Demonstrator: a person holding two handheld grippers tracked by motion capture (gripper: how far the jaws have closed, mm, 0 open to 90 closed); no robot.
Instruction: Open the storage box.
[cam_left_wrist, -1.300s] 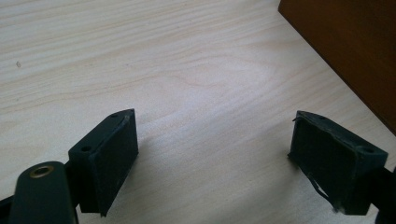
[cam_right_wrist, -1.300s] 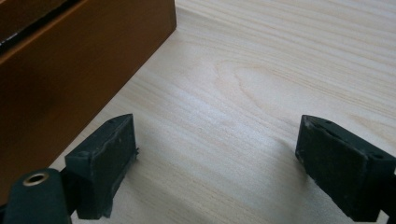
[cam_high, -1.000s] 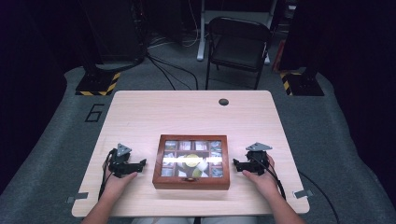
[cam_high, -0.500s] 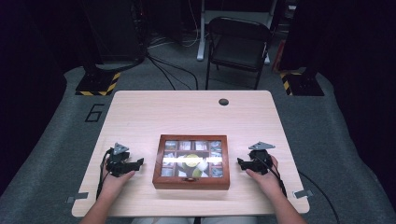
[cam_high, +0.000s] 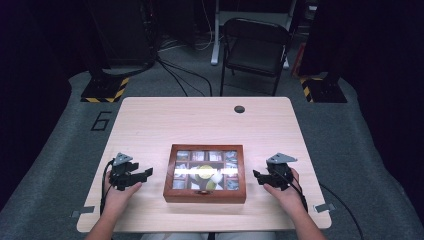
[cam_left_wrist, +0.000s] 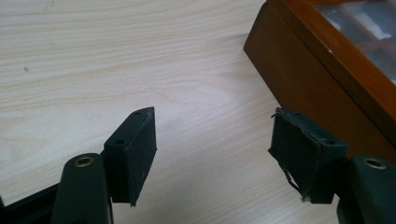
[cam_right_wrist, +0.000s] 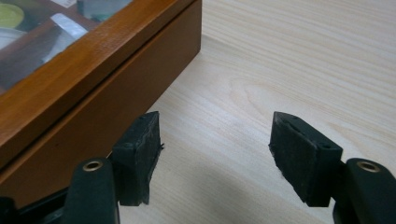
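A brown wooden box (cam_high: 205, 192) with a glass lid sits near the table's front edge, its inside split into small compartments. Its left wall (cam_left_wrist: 299, 79) rises at the upper right of the left gripper view, and its right wall (cam_right_wrist: 116, 107) fills the left of the right gripper view. My left gripper (cam_high: 146, 173) hovers just left of the box, jaws apart with nothing between them (cam_left_wrist: 212, 154). My right gripper (cam_high: 257, 176) hovers just right of the box, also open and empty (cam_right_wrist: 215, 156). Both pairs of jaws have just been closing part way.
The light wooden table (cam_high: 200, 120) has a small round black hole (cam_high: 239, 109) near its far edge. A black folding chair (cam_high: 255, 50) stands beyond the table. Cables and stands with yellow-black bases (cam_high: 102, 90) lie on the grey floor.
Both grippers have lifted slightly beside the box and their jaws have narrowed. The box has not moved.
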